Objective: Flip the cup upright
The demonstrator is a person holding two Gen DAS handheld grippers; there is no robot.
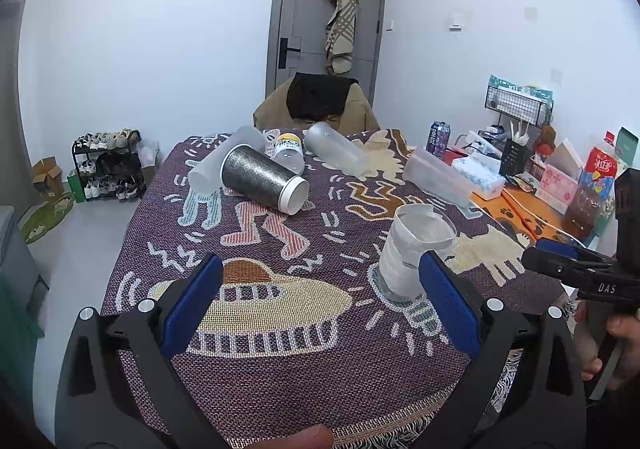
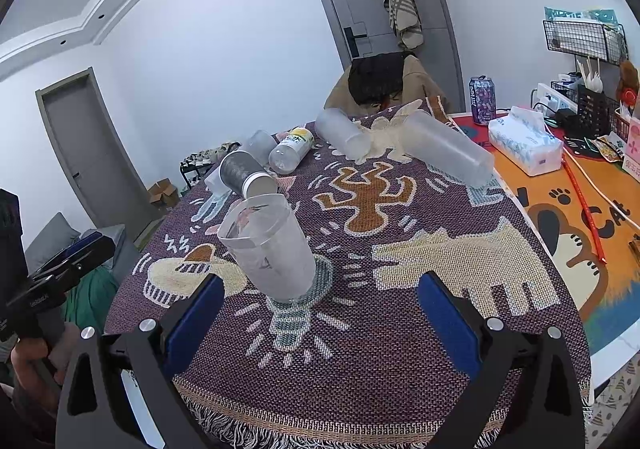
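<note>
Patterned tablecloth (image 2: 400, 349), clear cup (image 2: 268, 245) upright, ahead between left tool (image 1: 320, 301) and right tool (image 2: 320, 309), both wide open, empty

Left wrist cam sits low at table's near edge facing the door (image 1: 326, 9), right wrist cam alongside to its right w/ same heading, both close over the patterned cloth (image 2: 360, 349), sharing the upright clear cup (image 1: 412, 249)
</note>
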